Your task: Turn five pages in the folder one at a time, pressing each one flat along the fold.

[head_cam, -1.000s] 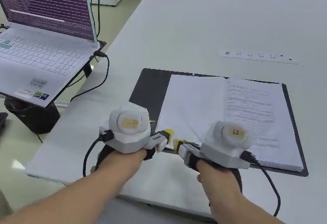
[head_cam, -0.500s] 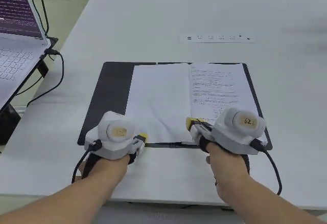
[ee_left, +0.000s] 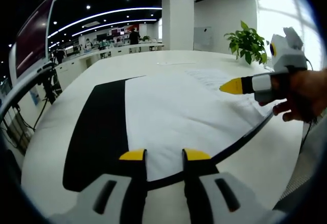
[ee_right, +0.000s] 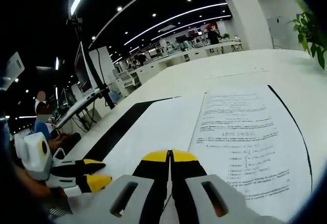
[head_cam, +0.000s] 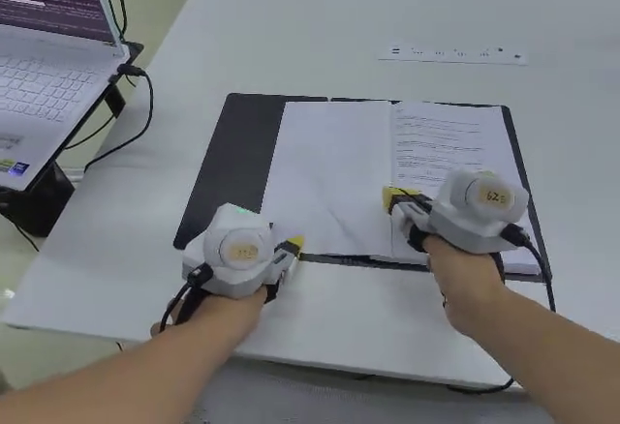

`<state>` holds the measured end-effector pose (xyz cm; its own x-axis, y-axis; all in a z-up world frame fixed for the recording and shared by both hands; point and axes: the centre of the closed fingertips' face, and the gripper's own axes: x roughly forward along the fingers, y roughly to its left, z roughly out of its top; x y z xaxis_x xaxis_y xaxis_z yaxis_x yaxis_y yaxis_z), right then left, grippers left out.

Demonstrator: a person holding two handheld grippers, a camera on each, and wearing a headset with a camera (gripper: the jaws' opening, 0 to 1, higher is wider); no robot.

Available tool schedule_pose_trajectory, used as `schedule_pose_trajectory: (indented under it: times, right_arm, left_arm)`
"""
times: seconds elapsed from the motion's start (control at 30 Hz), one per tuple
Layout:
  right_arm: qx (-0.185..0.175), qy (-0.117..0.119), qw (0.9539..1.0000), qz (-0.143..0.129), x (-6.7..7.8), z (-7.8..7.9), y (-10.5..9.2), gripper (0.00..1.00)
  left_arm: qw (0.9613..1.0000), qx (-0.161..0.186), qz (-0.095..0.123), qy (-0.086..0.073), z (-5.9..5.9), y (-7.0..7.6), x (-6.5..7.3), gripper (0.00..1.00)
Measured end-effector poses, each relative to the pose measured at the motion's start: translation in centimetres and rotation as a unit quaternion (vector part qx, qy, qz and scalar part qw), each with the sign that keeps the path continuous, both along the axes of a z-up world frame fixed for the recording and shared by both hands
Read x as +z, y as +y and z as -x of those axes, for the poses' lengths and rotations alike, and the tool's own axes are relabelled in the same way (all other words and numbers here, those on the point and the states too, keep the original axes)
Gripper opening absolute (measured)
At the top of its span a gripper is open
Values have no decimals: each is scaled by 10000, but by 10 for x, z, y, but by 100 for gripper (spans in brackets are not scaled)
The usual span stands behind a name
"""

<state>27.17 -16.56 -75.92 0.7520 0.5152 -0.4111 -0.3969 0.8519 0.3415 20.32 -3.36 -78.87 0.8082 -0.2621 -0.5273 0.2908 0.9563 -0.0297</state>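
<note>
right gripper [head_cam: 392, 196] has moved up onto the fold [head_cam: 392, 143] of the open folder [head_cam: 232, 153] on the table [head_cam: 291, 17], fingers [ee_right: 153, 158] closed and empty, left gripper [ee_left: 164, 155] slightly open, empty, at near edge; best drag steadily along fold.

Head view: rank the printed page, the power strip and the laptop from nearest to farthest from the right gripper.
1. printed page, just beneath the right gripper.
2. power strip, farther back on the table.
3. laptop, far left, beside the table.
</note>
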Motion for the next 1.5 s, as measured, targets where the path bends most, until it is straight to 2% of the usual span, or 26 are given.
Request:
schedule_pose_trajectory:
  times: [0.27,0.37,0.8,1.0,1.03,1.27,1.47,1.5]
  right_arm:
    - [81,216,9996,133,-18,-15,2,0]
    - [15,179,9998,28,-16,-22,3,0]
    - [-94,85,9999,-89,-6,-44,10,0]
    - [-186,94,9997,-131,-5,-58,12,0]
    - [-210,104,9996,-135,-8,-66,11,0]
    - [-389,127,9989,-215,-8,-83,8,0]
    - [-609,145,9977,-269,-15,-112,0,0]
    - [-657,146,9974,-264,-13,-112,0,0]
  left_arm:
    - [10000,31,19,-14,-1,0,-2,26]
    - [10000,22,15,-32,-2,0,-3,26]
    - [9999,50,55,-116,0,0,-2,26]
    - [9999,44,52,-123,0,0,-2,26]
    - [9999,42,51,-127,0,0,-2,26]
    - [9999,38,54,-146,0,0,-2,26]
    - [9999,37,55,-147,0,0,-2,26]
    - [9999,36,54,-148,0,0,-2,26]
